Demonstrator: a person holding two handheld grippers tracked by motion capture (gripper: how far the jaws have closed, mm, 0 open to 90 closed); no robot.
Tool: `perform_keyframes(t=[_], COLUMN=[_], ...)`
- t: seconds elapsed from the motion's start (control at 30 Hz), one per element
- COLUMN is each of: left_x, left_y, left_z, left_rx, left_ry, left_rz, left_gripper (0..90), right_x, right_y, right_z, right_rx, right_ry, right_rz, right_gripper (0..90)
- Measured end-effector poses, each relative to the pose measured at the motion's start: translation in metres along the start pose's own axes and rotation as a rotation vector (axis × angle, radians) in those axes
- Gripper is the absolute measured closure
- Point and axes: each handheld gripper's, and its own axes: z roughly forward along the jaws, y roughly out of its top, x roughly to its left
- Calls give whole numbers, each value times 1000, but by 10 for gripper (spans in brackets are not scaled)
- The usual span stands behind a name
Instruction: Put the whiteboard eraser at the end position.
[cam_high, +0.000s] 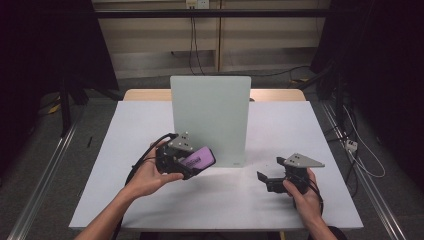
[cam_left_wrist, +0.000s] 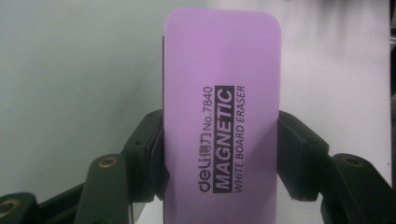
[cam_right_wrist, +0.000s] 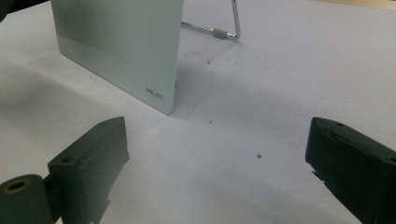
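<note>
Eraser (cam_left_wrist: 222, 116), the purple one, is sitting tight in my left gripper (cam_high: 192, 162), jaws squeezing its long sides. I'm holding it low over the table (cam_high: 125, 150), just in front of the standing whiteboard (cam_high: 210, 115), near its bottom left part. Left hand (cam_high: 147, 177) is wrapping the gripper body, forearm coming in slanted. Right gripper (cam_high: 265, 179) is resting near the table at the right w/ jaws wide apart, nothing btwn them. Can't tell if the eraser is touching the board. Eraser's bottom end is getting cut off in the left gripper view.
</note>
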Motion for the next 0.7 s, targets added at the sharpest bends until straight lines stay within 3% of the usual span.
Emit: perform_keyframes(t=[0.1, 0.13, 0.37, 0.7], left_x=[-2, -3, -7, -14], left_y=[1, 2, 3, 6], left_z=[4, 4, 10, 13], left_rx=[8, 27, 26, 29], left_ry=[1, 21, 7, -24], left_rz=[-3, 2, -11, 1], left_gripper=[410, 410, 411, 411], right_x=[0, 0, 0, 2], right_y=[0, 0, 0, 1], right_z=[0, 0, 1, 1], right_rx=[-2, -3, 0, 1], right_ry=[1, 1, -7, -11], right_rz=[-1, -2, -2, -10], right_gripper=[58, 58, 59, 59])
